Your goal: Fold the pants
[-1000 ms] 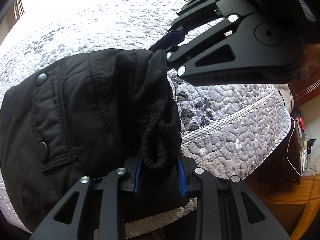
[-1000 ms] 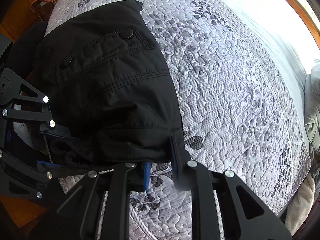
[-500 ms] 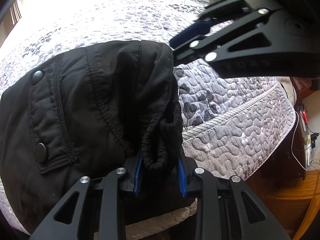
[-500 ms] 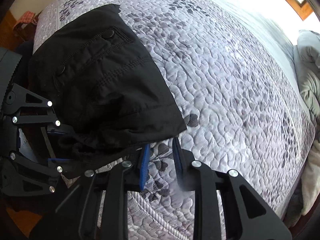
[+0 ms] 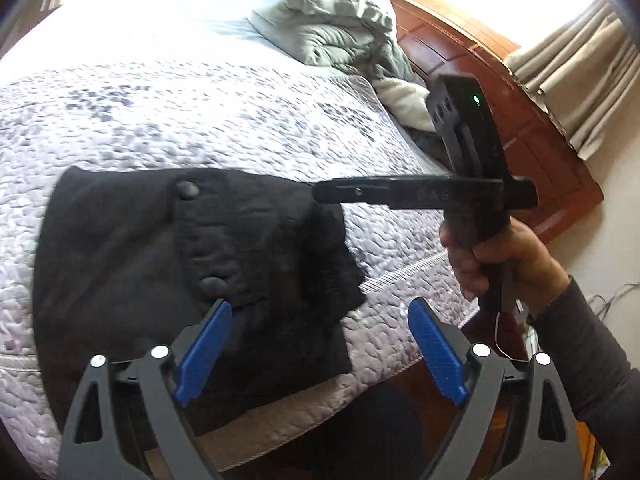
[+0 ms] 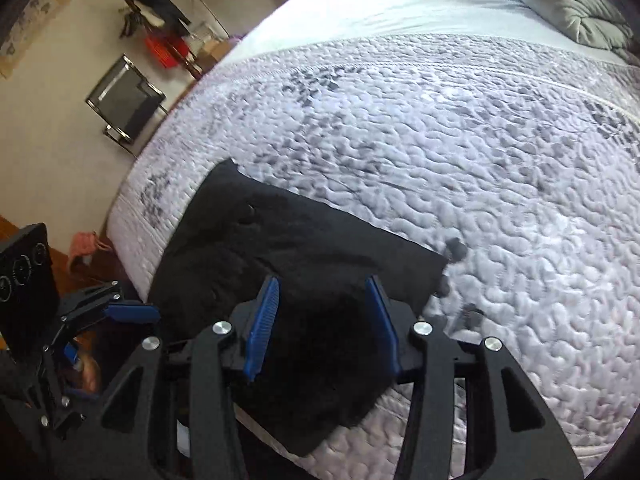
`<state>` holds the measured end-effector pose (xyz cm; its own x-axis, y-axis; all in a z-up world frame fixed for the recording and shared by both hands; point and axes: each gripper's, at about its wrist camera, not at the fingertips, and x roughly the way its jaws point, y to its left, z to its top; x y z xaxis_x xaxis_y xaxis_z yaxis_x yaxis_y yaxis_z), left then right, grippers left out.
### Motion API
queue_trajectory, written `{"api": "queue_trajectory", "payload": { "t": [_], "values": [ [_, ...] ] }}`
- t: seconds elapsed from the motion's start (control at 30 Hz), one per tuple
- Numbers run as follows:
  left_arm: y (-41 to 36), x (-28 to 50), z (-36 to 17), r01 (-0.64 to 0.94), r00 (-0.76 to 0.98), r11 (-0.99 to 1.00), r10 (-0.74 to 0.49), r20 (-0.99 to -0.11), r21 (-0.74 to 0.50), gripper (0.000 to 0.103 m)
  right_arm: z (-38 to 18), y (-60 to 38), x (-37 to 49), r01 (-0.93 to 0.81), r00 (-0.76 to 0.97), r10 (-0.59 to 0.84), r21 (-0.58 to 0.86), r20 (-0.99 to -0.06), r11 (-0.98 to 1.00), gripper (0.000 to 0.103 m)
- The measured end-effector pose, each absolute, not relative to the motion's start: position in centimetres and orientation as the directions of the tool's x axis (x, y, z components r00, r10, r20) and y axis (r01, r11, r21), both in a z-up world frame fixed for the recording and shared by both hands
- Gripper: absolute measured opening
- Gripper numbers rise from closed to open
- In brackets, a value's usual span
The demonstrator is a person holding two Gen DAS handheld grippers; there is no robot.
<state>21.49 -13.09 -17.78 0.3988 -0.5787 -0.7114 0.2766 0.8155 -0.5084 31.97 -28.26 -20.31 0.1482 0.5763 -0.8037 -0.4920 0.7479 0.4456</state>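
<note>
The black pants [image 5: 168,264] lie folded in a compact bundle on the quilted bed near its front edge, a snap pocket on top; they also show in the right wrist view [image 6: 304,264]. My left gripper [image 5: 320,340] is open and empty, pulled back above the bundle's near edge. My right gripper [image 6: 322,320] is open and empty, just above the bundle's near corner. In the left wrist view the right gripper [image 5: 400,194] is seen side-on, held in a hand above the pants' right edge. The left gripper [image 6: 104,320] shows at the right wrist view's lower left.
The grey-patterned quilt [image 6: 460,152] covers the bed. A grey duvet [image 5: 340,28] is heaped at the head, by a wooden headboard [image 5: 500,92]. A chair [image 6: 124,104] and a clothes stand [image 6: 160,20] stand by the far wall.
Both grippers opened and let go of the pants, then pulled back and up. The pants now lie free on the bed.
</note>
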Motion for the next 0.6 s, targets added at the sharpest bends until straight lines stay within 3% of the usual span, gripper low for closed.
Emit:
{"api": "queue_trajectory", "payload": {
  "t": [0.1, 0.23, 0.27, 0.33, 0.37, 0.47, 0.6],
  "values": [
    [-8.9, 22.4, -18.7, 0.171, 0.437, 0.853, -0.514, -0.738, -0.493, 0.093, -22.6, -27.4, 32.8, -0.424, 0.118, 0.652, 0.555, -0.749, 0.716, 0.044],
    [-3.6, 22.5, -20.5, 0.049, 0.454, 0.874, -0.451, -0.768, -0.484, 0.093, -27.1, -30.0, 33.2, -0.286, 0.124, 0.633, 0.583, -0.764, 0.760, 0.018],
    [-2.7, 22.5, -20.7, 0.026, 0.457, 0.875, -0.440, -0.773, -0.483, 0.093, -27.4, -31.1, 33.0, -0.248, 0.138, 0.647, 0.606, -0.750, 0.756, 0.016],
    [-0.7, 22.3, -21.5, -0.016, 0.459, 0.865, -0.439, -0.772, -0.501, 0.093, -26.7, -32.9, 31.9, -0.192, 0.183, 0.689, 0.662, -0.701, 0.724, 0.021],
    [-0.1, 22.1, -21.8, -0.027, 0.462, 0.859, -0.442, -0.769, -0.511, 0.093, -25.8, -33.7, 31.0, -0.178, 0.226, 0.682, 0.659, -0.695, 0.730, 0.030],
    [1.4, 21.5, -22.5, -0.045, 0.478, 0.851, -0.441, -0.760, -0.522, 0.093, -24.0, -34.3, 27.6, -0.172, 0.293, 0.710, 0.695, -0.640, 0.698, 0.031],
    [2.4, 20.8, -23.1, -0.061, 0.474, 0.841, -0.449, -0.757, -0.538, 0.093, -25.4, -32.3, 24.2, -0.186, 0.250, 0.694, 0.670, -0.675, 0.718, 0.032]
  ]
}}
